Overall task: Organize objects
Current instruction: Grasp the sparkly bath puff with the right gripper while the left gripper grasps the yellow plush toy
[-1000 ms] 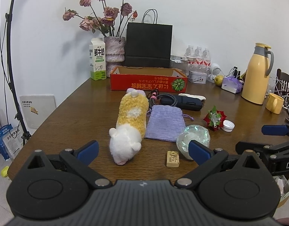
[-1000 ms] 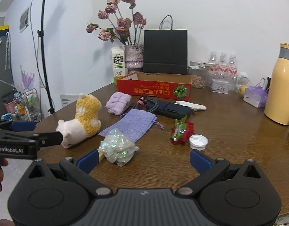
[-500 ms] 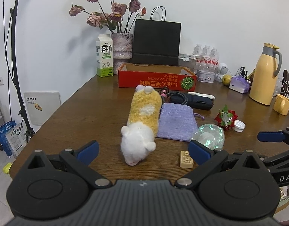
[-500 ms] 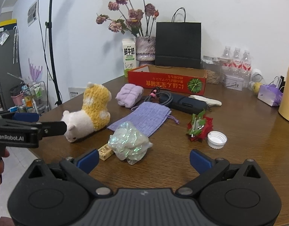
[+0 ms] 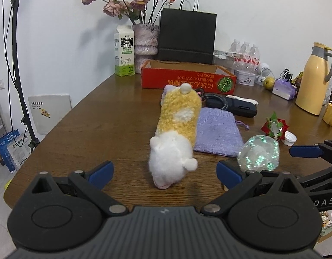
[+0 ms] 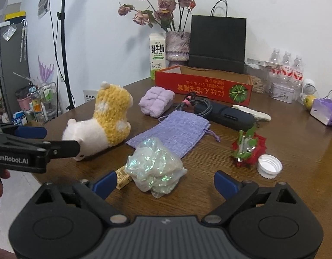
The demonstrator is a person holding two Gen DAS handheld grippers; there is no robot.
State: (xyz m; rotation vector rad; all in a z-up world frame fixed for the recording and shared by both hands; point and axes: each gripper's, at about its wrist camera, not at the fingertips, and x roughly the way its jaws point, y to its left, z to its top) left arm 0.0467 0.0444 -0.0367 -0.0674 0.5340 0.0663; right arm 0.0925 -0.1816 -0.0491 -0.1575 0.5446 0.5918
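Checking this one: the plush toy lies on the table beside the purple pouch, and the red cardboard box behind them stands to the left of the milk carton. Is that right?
Not quite. The red cardboard box stands to the right of the milk carton, not the left; both wrist views show it. The plush toy does lie beside the purple pouch on the table.

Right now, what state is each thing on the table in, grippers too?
Plush toy: lying on its side, untouched.
Iridescent wrap: crumpled, between the right gripper's fingers, not pressed.
Pouch: flat, drawstring end toward the box.
Red box: open-topped, print upside down.
Bottle cap: off any bottle, open side up.
Left gripper: open, empty.
Right gripper: closing, nothing gripped.
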